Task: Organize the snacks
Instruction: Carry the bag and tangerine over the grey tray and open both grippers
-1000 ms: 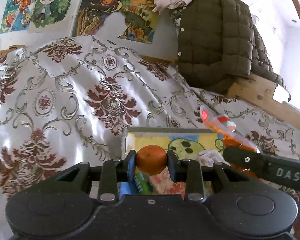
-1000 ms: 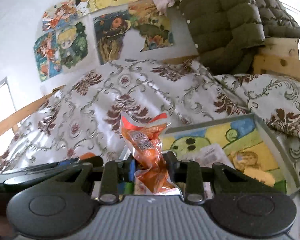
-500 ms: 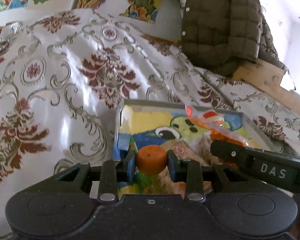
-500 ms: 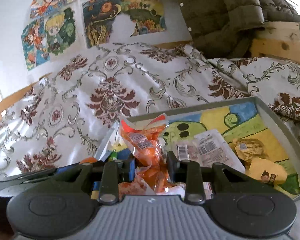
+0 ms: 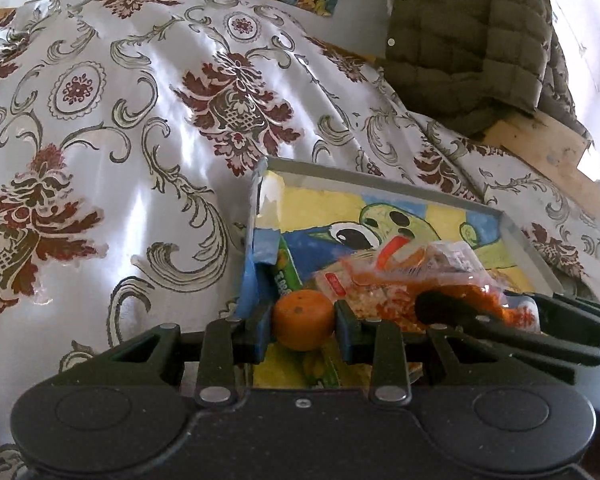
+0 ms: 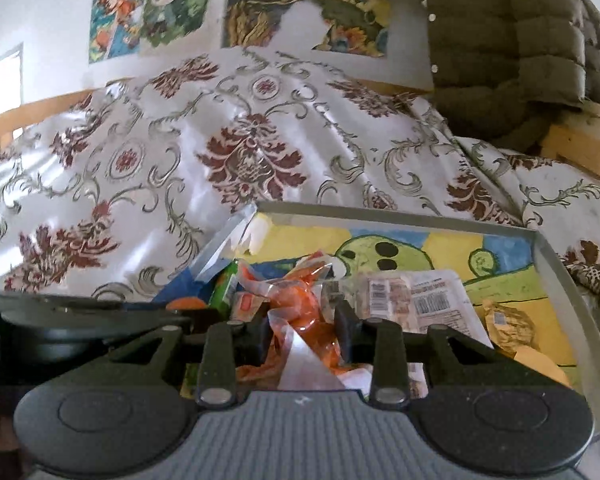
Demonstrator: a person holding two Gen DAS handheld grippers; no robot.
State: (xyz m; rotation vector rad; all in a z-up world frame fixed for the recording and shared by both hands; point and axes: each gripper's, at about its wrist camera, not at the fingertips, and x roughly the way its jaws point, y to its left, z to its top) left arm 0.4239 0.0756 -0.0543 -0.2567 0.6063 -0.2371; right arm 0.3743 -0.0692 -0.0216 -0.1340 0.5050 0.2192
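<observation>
My left gripper (image 5: 304, 322) is shut on a small orange fruit (image 5: 305, 319), held low over the near left corner of the grey tray (image 5: 380, 174). My right gripper (image 6: 303, 320) is shut on an orange snack bag (image 6: 300, 304), lowered into the same tray (image 6: 396, 214) among other packets. The tray has a painted green-and-yellow cartoon floor. The right gripper also shows in the left wrist view (image 5: 500, 320), with the orange bag (image 5: 412, 280) in front of it. A white barcode packet (image 6: 416, 300) and yellow wrapped snacks (image 6: 512, 328) lie in the tray.
The tray rests on a bed with a shiny white and maroon floral cover (image 5: 120, 120). A green box (image 6: 226, 286) stands at the tray's left side. An olive quilted jacket (image 5: 468, 40) hangs over a wooden frame (image 5: 540, 152) at the back right. Posters (image 6: 152, 4) cover the wall.
Both grippers have moved down and forward into the tray, still holding the fruit and the orange bag. The bag now lies lower among the packets.
</observation>
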